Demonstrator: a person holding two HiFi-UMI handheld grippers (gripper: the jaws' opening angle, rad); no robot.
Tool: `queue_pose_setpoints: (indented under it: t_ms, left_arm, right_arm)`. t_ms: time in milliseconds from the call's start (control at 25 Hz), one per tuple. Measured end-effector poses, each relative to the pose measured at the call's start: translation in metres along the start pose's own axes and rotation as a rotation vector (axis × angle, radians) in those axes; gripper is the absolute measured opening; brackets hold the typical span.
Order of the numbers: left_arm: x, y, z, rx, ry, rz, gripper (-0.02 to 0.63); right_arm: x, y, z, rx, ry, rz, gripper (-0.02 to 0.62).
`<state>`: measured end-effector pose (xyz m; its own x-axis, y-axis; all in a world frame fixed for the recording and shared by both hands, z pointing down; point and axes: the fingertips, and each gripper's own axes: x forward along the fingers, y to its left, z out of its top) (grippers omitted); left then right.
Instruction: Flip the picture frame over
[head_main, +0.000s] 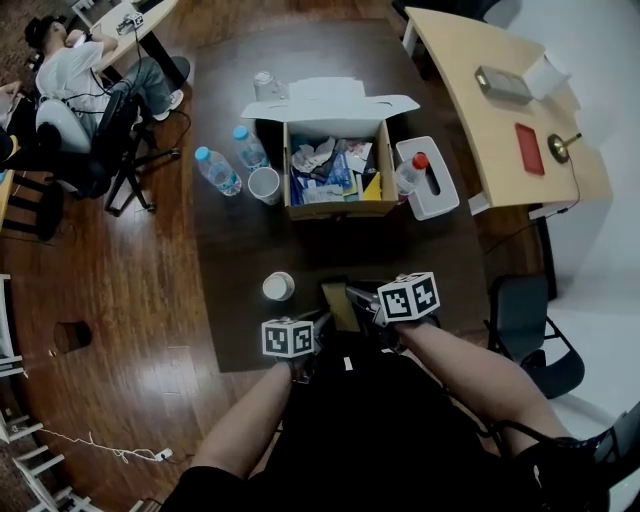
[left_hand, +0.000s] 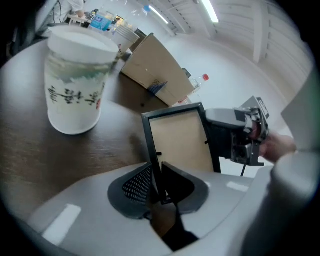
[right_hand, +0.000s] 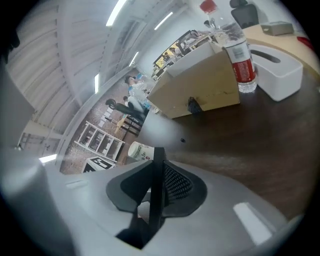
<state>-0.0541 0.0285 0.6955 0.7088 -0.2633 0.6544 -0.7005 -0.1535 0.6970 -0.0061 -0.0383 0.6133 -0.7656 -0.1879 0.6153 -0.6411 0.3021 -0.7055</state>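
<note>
The picture frame (head_main: 341, 305), black-rimmed with a tan backing board, is held up on edge near the front of the dark table (head_main: 240, 255). In the left gripper view its backing (left_hand: 182, 142) faces the camera. My left gripper (left_hand: 159, 186) is shut on the frame's near left rim. My right gripper (left_hand: 216, 136) clamps the opposite rim. In the right gripper view that rim (right_hand: 158, 167) runs edge-on between the pads of the right gripper (right_hand: 156, 194). From the head view the left gripper (head_main: 318, 325) and right gripper (head_main: 356, 296) flank the frame.
A white paper cup (head_main: 279, 287) stands just left of the frame. Farther back are an open cardboard box (head_main: 335, 209), two water bottles (head_main: 217, 170), a cup (head_main: 265, 185), a white tissue holder (head_main: 430, 192) and a red-capped bottle (head_main: 410, 172). A seated person (head_main: 75, 70) is far left.
</note>
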Motion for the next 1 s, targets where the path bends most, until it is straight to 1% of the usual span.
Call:
queue_pose_setpoints:
  t_ms: [160, 320, 560, 640, 720, 840, 920, 1000]
  left_arm:
    - [-0.015, 0.004, 0.005, 0.015, -0.026, -0.008, 0.063]
    - [-0.01, 0.003, 0.004, 0.051, -0.002, -0.001, 0.063]
    - [0.017, -0.02, -0.005, 0.163, 0.079, -0.029, 0.063]
    - [0.024, -0.028, -0.005, 0.194, 0.09, -0.041, 0.061]
    - [0.029, -0.039, -0.001, 0.234, 0.091, -0.061, 0.008]
    - [0.036, -0.051, 0.005, 0.293, 0.103, -0.075, 0.0]
    - [0.034, -0.054, 0.01, 0.284, 0.084, -0.086, 0.0]
    - [0.024, -0.055, 0.017, 0.274, 0.049, -0.093, 0.0]
  right_arm:
    - [0.006, 0.005, 0.002, 0.001, -0.011, -0.013, 0.064]
    - [0.004, 0.011, 0.002, 0.009, -0.008, -0.002, 0.067]
    - [-0.017, 0.012, -0.012, 0.053, 0.005, 0.035, 0.078]
    - [-0.02, 0.011, -0.016, 0.061, 0.003, 0.035, 0.081]
    - [-0.019, 0.01, -0.02, 0.065, 0.009, 0.027, 0.081]
    - [-0.017, 0.005, -0.023, 0.064, 0.004, -0.004, 0.083]
    - [-0.016, 0.002, -0.023, 0.083, -0.012, -0.017, 0.083]
    - [-0.017, -0.002, -0.021, 0.117, -0.033, -0.024, 0.082]
